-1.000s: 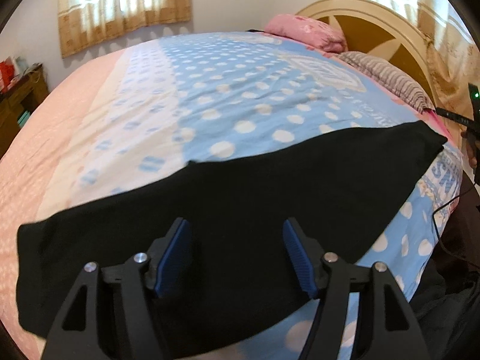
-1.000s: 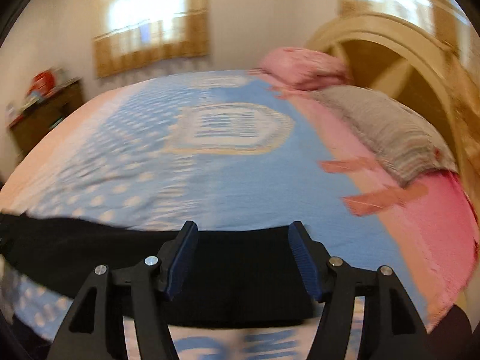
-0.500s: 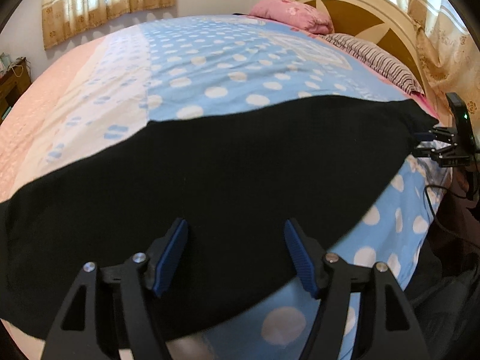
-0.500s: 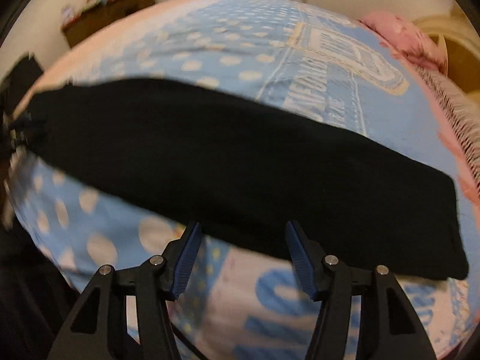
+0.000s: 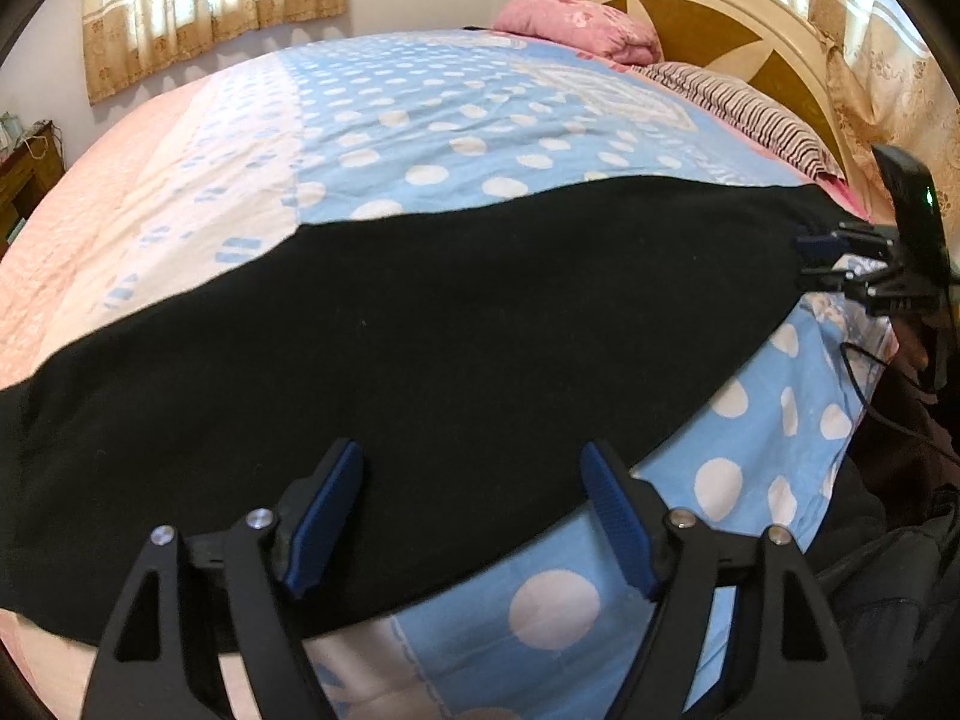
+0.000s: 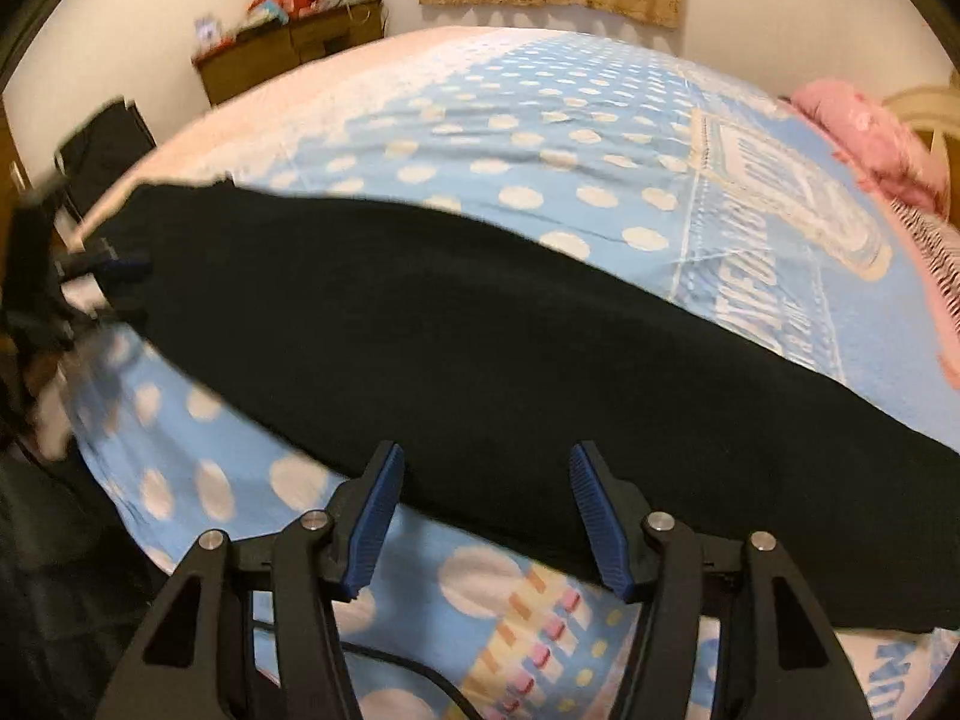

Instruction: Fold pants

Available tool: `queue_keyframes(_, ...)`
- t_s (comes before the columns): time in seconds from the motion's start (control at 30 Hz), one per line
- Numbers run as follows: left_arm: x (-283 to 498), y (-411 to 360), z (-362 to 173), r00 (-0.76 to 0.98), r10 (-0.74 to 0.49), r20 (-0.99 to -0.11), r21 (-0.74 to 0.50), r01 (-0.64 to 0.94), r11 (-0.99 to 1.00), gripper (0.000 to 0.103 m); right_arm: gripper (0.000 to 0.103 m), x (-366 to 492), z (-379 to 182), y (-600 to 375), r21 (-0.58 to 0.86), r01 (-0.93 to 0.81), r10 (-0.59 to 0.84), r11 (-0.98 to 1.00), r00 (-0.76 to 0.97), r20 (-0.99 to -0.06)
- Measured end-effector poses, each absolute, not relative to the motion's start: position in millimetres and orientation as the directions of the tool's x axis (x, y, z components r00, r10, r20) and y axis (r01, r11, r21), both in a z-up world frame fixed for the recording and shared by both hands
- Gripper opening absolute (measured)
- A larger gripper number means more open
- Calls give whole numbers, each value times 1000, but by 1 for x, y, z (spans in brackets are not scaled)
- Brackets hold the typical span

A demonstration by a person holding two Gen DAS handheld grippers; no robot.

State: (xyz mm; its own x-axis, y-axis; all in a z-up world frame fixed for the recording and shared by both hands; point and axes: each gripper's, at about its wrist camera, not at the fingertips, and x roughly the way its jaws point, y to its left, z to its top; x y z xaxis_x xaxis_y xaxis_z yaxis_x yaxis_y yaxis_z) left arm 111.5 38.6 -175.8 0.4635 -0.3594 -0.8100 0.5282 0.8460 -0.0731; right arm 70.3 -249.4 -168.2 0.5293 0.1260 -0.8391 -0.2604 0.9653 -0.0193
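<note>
The long black fabric pants (image 5: 432, 324) lie flat across the polka-dot blue bed (image 5: 456, 120), their near edge just beyond both spread fingers of the left gripper (image 5: 471, 510) and right gripper (image 6: 483, 516), ungrasped.

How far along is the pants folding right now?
Done: the black fabric pants lie flat as one long narrow band across the polka-dot blue bedspread, probably already folded lengthwise. In hand: nothing; the left gripper and right gripper are both open at the band's near edge, one toward each end. Left: the crosswise folds into a compact stack.
</note>
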Motion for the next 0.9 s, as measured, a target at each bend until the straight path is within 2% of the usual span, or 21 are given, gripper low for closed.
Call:
queue_keyframes(0.07, 113, 36, -171, 465, -374, -802, -80, 538, 839, 79, 44, 63, -170, -252, -53, -251, 93, 966, 538, -838)
queue_keyframes(0.23, 119, 21, -167, 462, -392, -795, -76, 565, 821, 79, 44, 47, -169, -252, -199, -273, -8, 941, 571, -821)
queue_keyframes(0.4, 127, 14, -173, 442, -392, -807, -101, 551, 829, 79, 43, 49, -177, -240, -280, -299, -47, 912, 603, -797)
queue_keyframes(0.43, 128, 14, -173, 437, -393, -809, -110, 544, 832, 79, 39, 51, -181, -236, -304, -307, -60, 902, 609, -791)
queue_keyframes(0.47, 129, 16, -173, 435, -395, -809, -116, 540, 834, 79, 26, 51, -183, -233, -321, -310, -65, 895, 621, -781)
queue_keyframes(0.53, 130, 18, -173, 433, -397, -809, -129, 529, 839, 79, 11, 53, -180, -232, -279, -311, -29, 909, 620, -784)
queue_keyframes(0.57, 130, 19, -173, 432, -399, -809, -133, 527, 839, 79, 7, 53, -176, -233, -263, -304, -17, 916, 625, -781)
queue_keyframes(0.73, 129, 22, -172, 431, -402, -808, -138, 525, 840, 79, 5, 47, -160, -236, -211, -313, 26, 926, 611, -791)
queue_keyframes(0.9, 125, 21, -173, 423, -408, -809, -139, 536, 833, 79, 5, 42, -185, -233, -274, -338, -29, 901, 582, -813)
